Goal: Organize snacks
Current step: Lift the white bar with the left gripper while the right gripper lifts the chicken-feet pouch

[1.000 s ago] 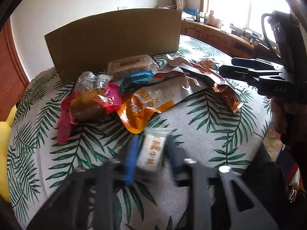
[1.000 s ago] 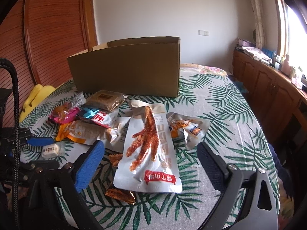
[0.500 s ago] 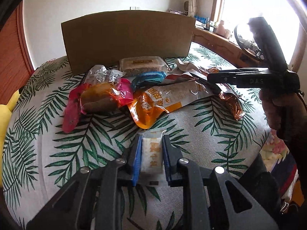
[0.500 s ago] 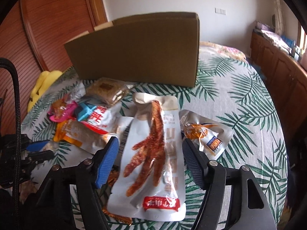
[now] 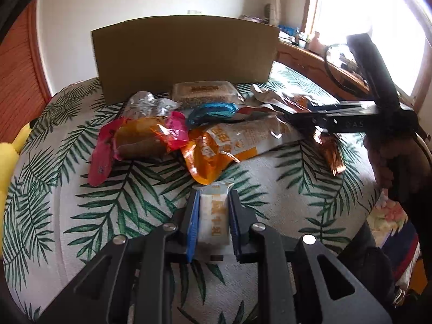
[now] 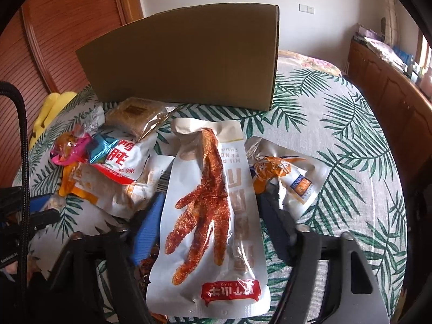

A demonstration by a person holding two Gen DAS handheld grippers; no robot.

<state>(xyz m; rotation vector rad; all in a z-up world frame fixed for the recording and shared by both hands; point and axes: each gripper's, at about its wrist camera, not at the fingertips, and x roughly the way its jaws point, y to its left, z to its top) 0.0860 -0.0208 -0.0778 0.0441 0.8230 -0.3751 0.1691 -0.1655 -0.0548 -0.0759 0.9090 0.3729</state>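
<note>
I see 1 cardboard box [image 6: 186, 56] at the bed's [image 6: 337, 124] far side. Left hand-held gripper [image 5: 213, 216] clamps 1 small white snack pkt [image 5: 213, 217]. Right hand-held gripper [image 6: 213, 216] – jaws closing, chicken-foot pouch [image 6: 208, 216] between, pads not yet pressing. Approx. 7 more pkts lie loose.

Both wrist cameras look steeply down, close over the table [image 5: 81, 216], sharing the cardboard box [image 5: 183, 56] and, seemingly, several packets.

Home bedroom, leaf-print bedspread [image 6: 337, 124], wooden cabinets [image 6: 391, 91]
</note>
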